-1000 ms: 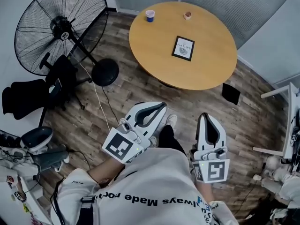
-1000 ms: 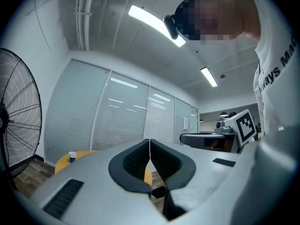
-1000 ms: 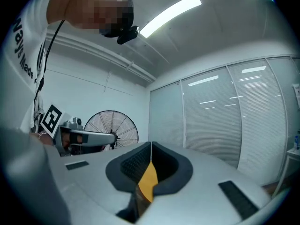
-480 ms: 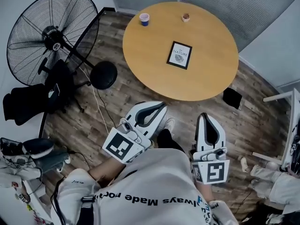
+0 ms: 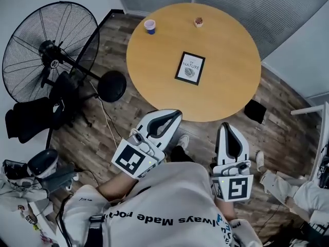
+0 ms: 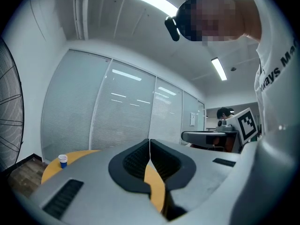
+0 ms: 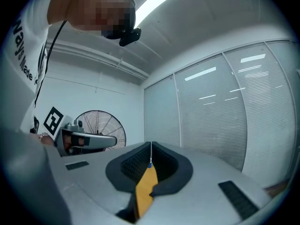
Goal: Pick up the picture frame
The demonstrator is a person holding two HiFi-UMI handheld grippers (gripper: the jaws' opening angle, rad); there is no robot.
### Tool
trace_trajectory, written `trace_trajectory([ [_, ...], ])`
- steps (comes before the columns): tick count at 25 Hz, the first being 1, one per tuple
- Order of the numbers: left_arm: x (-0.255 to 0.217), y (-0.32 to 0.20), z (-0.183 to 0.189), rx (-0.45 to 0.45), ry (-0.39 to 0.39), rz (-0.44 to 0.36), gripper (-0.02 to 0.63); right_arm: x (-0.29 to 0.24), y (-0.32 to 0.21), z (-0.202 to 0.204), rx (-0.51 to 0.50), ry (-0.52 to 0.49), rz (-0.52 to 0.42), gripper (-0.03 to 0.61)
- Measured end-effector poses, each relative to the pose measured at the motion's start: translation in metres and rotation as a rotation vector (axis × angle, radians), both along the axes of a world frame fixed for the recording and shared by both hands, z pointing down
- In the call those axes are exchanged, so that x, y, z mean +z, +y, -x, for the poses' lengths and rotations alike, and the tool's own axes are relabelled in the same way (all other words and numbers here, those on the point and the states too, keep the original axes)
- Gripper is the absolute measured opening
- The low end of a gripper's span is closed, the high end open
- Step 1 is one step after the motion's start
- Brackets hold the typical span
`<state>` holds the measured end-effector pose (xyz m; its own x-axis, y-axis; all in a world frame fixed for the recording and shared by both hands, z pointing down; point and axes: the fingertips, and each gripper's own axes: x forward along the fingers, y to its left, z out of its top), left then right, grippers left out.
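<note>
The picture frame [image 5: 189,68], black-edged with a white print, lies flat near the middle of the round wooden table [image 5: 154,81]. Both grippers are held level in front of my body, short of the table's near edge and apart from the frame. My left gripper [image 5: 176,113] has its jaws together with nothing in them; in the left gripper view the left gripper [image 6: 149,140] shows the jaws meeting along a thin line. My right gripper [image 5: 226,125] is also shut and empty, as the right gripper [image 7: 151,144] shows in its own view.
A blue-and-white paper cup [image 5: 149,26] and a small brown object [image 5: 198,21] stand at the table's far side. A large floor fan [image 5: 49,50] and its round base [image 5: 111,86] stand left. A black box [image 5: 254,110] lies under the table's right edge. Another person's leg [image 5: 280,185] is at right.
The table and frame have drawn nearer and lower in the head view as I walk toward them. Both grippers keep the same pose, shut.
</note>
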<state>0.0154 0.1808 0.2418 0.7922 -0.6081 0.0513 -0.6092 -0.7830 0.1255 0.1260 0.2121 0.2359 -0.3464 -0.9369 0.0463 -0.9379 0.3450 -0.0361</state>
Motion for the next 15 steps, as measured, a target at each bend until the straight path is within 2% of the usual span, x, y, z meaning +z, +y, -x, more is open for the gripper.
trace_trajectory([
  [8, -0.001, -0.044, -0.027, -0.031, -0.005, -0.009, 0.028, 0.000, -0.047, -0.026, -0.035, -0.004, -0.006, 0.032],
  [15, -0.004, -0.064, -0.031, -0.057, -0.014, -0.009, 0.028, -0.002, -0.069, -0.031, -0.068, -0.002, 0.002, 0.032],
])
